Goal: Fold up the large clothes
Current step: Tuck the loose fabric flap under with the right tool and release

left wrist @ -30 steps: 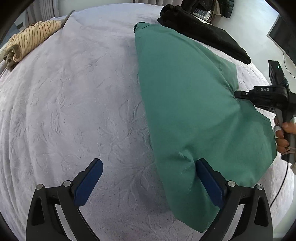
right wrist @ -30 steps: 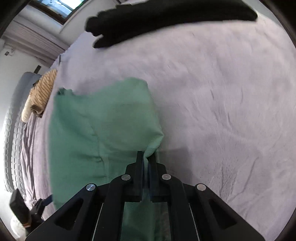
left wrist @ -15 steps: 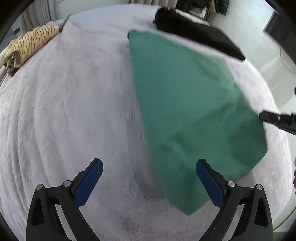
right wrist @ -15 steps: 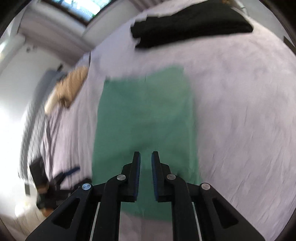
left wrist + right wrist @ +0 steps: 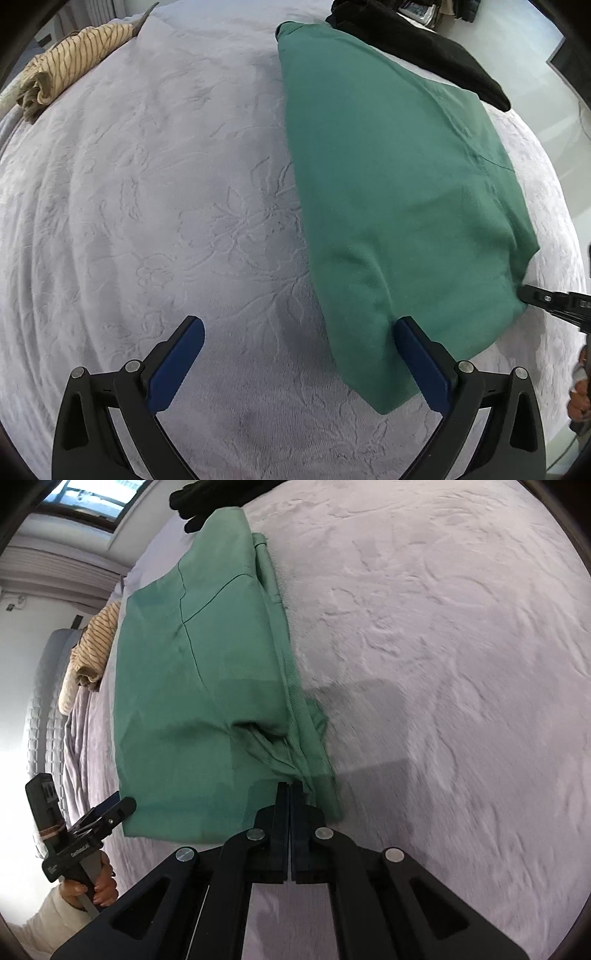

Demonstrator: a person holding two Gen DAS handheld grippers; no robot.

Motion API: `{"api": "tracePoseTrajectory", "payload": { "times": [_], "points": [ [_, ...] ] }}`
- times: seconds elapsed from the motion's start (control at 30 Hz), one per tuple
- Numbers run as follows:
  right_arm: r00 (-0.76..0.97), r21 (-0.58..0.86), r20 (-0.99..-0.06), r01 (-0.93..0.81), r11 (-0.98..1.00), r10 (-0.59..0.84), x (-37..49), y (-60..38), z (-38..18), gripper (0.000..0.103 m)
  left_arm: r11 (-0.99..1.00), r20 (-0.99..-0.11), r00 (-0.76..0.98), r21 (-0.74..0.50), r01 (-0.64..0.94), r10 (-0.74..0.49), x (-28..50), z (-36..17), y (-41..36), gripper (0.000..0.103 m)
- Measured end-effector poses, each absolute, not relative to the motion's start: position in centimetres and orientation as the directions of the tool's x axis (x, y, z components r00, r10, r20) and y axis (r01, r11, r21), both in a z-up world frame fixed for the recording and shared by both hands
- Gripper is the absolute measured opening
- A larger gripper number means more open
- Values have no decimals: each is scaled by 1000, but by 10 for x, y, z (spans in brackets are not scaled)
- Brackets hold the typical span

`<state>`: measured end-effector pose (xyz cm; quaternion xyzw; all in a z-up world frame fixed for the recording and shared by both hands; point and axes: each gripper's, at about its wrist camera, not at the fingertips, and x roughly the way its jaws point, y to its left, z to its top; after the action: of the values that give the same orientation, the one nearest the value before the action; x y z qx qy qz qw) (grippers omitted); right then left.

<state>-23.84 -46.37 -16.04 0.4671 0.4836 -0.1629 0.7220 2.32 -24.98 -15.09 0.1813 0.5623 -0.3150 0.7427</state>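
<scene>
Left wrist view: The left claw (image 5: 295, 363) stands wide apart, its blue-padded fingers (image 5: 175, 363) spread over the pale lilac embossed bedspread (image 5: 147, 221) with nothing between them. The right-hand pad lies over the lower edge of the folded green cotton garment (image 5: 399, 192), which occupies the centre right of the frame, running from the upper middle down to the lower right. A folded black garment (image 5: 424, 48) lies along the upper right, touching the far end of the green one. A rolled cream garment with dark stripes (image 5: 70, 70) lies at the upper left, well apart. The tip of the right claw (image 5: 532, 295) meets the green garment's right edge at the right of the frame.

Right wrist view: The right claw (image 5: 289, 786) is closed, pads together, at the lower centre. Bunched folds of the green garment (image 5: 192, 701) converge just right of the tips; whether cloth is pinched cannot be told. The garment fills the centre left. The left claw (image 5: 110, 808) appears at the lower left beside the garment's near corner, held by a hand (image 5: 94, 884) in a white sleeve (image 5: 40, 919). The striped garment (image 5: 96, 642) lies at the left edge.
</scene>
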Motion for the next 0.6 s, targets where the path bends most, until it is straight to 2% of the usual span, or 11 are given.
{"api": "tracePoseTrajectory", "payload": {
  "times": [0.33,0.6],
  "points": [
    [455,501,-863,715,487,220,-252,-472,-140,4,771,-965,196,-12,637,-176,14,-140,-256,103],
    [457,505,-860,703,502,226,-244,-481,-130,4,788,-963,221,13,616,-156,12,-129,-250,103]
  ]
}}
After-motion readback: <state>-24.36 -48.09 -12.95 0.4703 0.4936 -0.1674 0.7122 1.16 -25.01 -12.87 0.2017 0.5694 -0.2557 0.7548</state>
